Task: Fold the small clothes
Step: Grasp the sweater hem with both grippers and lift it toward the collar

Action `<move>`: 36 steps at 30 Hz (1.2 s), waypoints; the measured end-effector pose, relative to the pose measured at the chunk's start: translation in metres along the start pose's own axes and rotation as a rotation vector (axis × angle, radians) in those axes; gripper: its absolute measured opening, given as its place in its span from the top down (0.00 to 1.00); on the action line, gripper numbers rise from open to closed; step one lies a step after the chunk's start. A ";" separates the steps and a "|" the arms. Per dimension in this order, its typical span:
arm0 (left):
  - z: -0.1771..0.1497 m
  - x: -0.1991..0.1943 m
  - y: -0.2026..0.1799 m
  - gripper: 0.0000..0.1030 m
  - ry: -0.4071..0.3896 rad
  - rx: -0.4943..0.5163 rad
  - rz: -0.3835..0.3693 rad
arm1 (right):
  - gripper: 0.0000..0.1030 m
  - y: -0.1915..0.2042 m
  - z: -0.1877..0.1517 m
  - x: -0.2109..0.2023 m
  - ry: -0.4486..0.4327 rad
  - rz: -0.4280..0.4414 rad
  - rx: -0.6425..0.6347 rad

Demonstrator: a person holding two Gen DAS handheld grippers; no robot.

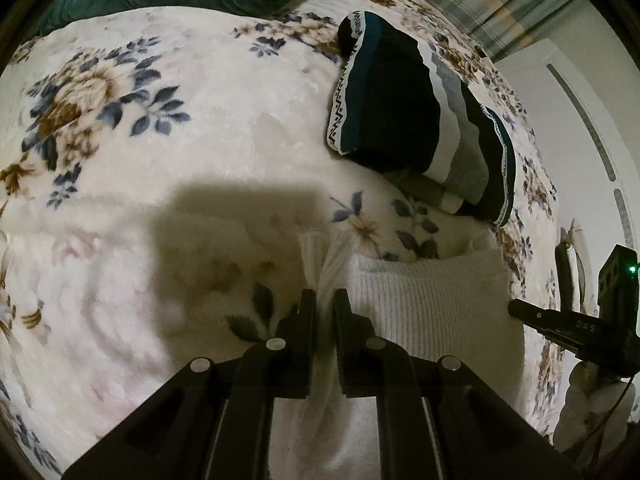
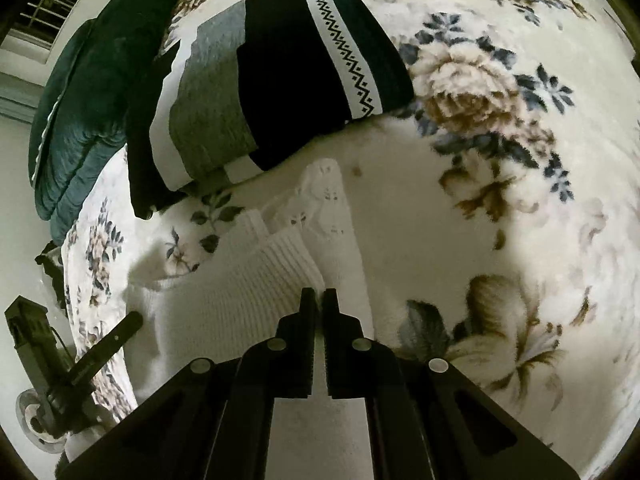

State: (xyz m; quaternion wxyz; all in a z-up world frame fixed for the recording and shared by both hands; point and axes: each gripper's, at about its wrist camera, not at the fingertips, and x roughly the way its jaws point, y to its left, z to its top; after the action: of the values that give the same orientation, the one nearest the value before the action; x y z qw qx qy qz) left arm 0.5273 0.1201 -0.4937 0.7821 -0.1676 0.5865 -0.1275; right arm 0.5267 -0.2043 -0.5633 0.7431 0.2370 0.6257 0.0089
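White ribbed knit: we count 1 small white garment (image 1: pixel 424 300), ribbed in fine vertical lines, with a bunched edge and, in the right wrist view, a lacy eyelet strip (image 2: pixel 324 200) beside the ribbing.
Where it lies: on the floral blanket (image 1: pixel 200 140), just below the folded stack, its near end running under both claws.
Left gripper (image 1: pixel 325 300): we see 2 black fingers drawn narrow, pinching a gathered fold of the white garment between them.
Right gripper (image 2: pixel 319 298): 2 black fingers with toothed inner faces, nearly together, clamped on the white garment's edge where ribbing meets the smooth cloth.
Blanket: 1 plush cream fleece, printed with blue leaves and brown roses, soft and slightly rumpled.
Folded stack (image 1: pixel 420 120): 1 pile of dark clothes, showing black, grey and white bands and a white strip with a black zigzag pattern; we cannot tell how many pieces it holds.
Green quilt (image 2: pixel 88 92): 1 padded dark green velvety bundle at the blanket's far edge.
Far right of the left view: the other gripper's black body (image 1: pixel 576 328), with 1 small green light.
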 end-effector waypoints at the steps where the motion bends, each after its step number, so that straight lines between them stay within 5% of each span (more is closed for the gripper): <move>1: 0.000 0.001 0.001 0.93 0.002 -0.002 -0.004 | 0.94 -0.001 0.001 0.002 0.017 0.002 0.000; 4: 0.001 0.009 0.005 0.85 0.038 -0.027 -0.038 | 0.85 0.001 0.003 0.006 0.043 0.008 0.001; 6: 0.002 0.015 0.010 0.75 0.069 -0.072 -0.096 | 0.60 0.003 0.005 0.012 0.065 0.019 -0.009; 8: 0.002 0.019 0.013 0.74 0.074 -0.099 -0.138 | 0.59 0.005 0.005 0.021 0.094 0.023 -0.031; 10: 0.001 0.015 0.013 0.80 0.045 -0.109 -0.138 | 0.61 0.009 0.004 0.026 0.099 0.013 -0.053; 11: 0.001 0.011 0.012 0.89 0.029 -0.108 -0.140 | 0.81 0.012 0.003 0.025 0.084 0.009 -0.063; 12: 0.001 0.005 0.011 0.92 0.012 -0.107 -0.136 | 0.85 0.015 0.002 0.022 0.067 0.000 -0.073; 20: 0.013 -0.018 0.030 0.93 -0.046 -0.199 -0.146 | 0.96 0.027 0.014 -0.023 -0.057 -0.005 -0.107; 28: 0.006 0.009 0.050 0.83 0.069 -0.280 -0.202 | 0.95 0.021 0.026 0.022 0.086 -0.004 -0.128; 32: -0.019 -0.018 0.051 0.67 0.059 -0.290 -0.227 | 0.59 -0.003 0.009 0.004 0.109 0.055 -0.068; 36: -0.052 -0.020 0.044 0.64 0.093 -0.296 -0.233 | 0.55 -0.030 -0.024 -0.003 0.178 0.133 0.004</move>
State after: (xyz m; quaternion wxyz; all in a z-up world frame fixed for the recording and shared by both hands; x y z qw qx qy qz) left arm 0.4719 0.1622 -0.5078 0.7008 -0.3417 0.6110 -0.1373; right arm 0.4947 -0.2234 -0.5738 0.6818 0.2778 0.6722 0.0782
